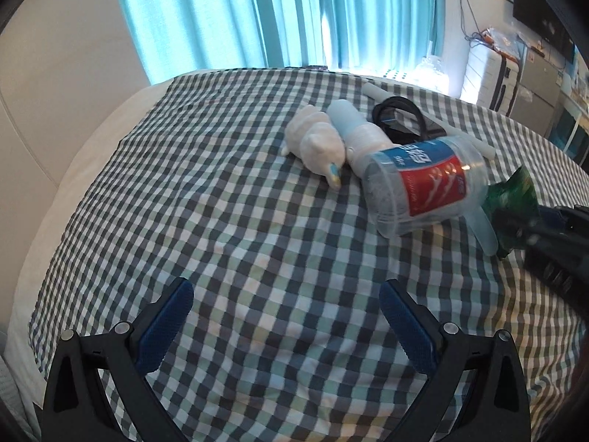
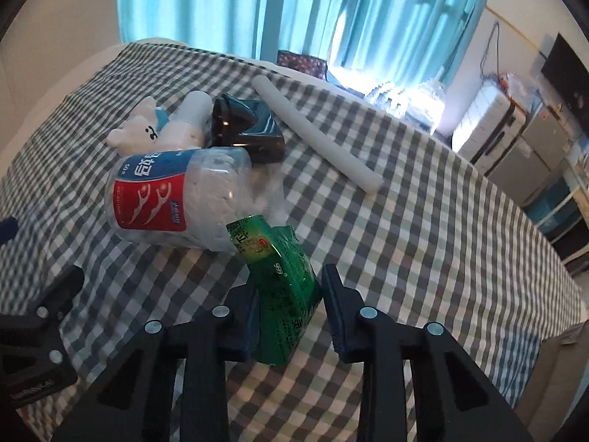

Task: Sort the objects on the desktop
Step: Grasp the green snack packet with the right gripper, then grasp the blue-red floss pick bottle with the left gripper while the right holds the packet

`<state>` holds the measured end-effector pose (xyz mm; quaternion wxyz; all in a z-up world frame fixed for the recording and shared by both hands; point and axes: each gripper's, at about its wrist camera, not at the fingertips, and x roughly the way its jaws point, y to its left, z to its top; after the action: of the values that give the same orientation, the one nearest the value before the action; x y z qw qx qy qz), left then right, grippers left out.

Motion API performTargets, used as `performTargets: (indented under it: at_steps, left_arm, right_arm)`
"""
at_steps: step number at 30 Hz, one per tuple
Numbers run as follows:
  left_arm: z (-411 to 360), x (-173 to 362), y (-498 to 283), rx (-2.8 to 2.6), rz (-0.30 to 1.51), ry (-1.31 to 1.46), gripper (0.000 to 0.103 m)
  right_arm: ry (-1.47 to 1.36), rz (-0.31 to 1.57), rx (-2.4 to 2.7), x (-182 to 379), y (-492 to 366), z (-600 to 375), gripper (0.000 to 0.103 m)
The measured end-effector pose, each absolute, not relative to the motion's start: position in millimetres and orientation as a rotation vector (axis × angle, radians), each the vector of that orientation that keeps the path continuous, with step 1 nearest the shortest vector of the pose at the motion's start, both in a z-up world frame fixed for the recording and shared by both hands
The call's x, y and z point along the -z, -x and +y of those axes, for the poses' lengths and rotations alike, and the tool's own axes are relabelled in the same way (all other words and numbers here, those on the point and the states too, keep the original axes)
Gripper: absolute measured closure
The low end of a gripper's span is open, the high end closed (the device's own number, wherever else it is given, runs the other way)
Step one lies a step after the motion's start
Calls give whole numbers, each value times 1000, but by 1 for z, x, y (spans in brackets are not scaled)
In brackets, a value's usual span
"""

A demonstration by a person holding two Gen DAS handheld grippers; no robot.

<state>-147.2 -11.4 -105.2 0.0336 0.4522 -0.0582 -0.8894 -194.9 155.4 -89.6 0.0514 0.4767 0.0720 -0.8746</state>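
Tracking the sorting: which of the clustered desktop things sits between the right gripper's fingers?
The crinkly green foil packet. It alone lies between the right gripper fingers; the clear floss-pick jar lies just beyond.

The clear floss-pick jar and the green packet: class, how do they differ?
The clear floss-pick jar is rigid, transparent and lies free on its side; the green packet is soft, opaque and crinkled, and sits between the right tongs. The jar looks bulkier than the packet. Both are over the checked cloth.

glossy green foil packet, clear plastic jar, checked cloth
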Motion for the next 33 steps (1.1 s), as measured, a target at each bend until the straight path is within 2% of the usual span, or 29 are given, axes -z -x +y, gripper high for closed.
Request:
performTargets:
  at_steps: [3, 9, 14, 21, 33]
  left_arm:
    - [-3, 103, 148, 2743, -181, -1388, 0]
    - [26, 87, 152, 2840, -50, -1315, 0]
    - [48, 91, 161, 2850, -75, -1304, 0]
    - [70, 98, 182, 2882, 70, -1339, 0]
    - [71, 121, 223, 2758, 167, -1361, 0]
  right_arm:
    - [-1453, 34, 2635, 78, 195, 172, 78]
    - [-1357, -44, 2710, 53, 192, 195, 78]
    - [-1357, -189, 2682, 55, 193, 217, 78]
    - [-1331, -291, 2701, 48, 193, 239, 78]
    - [-1323, -408, 2676, 49, 197, 260, 78]
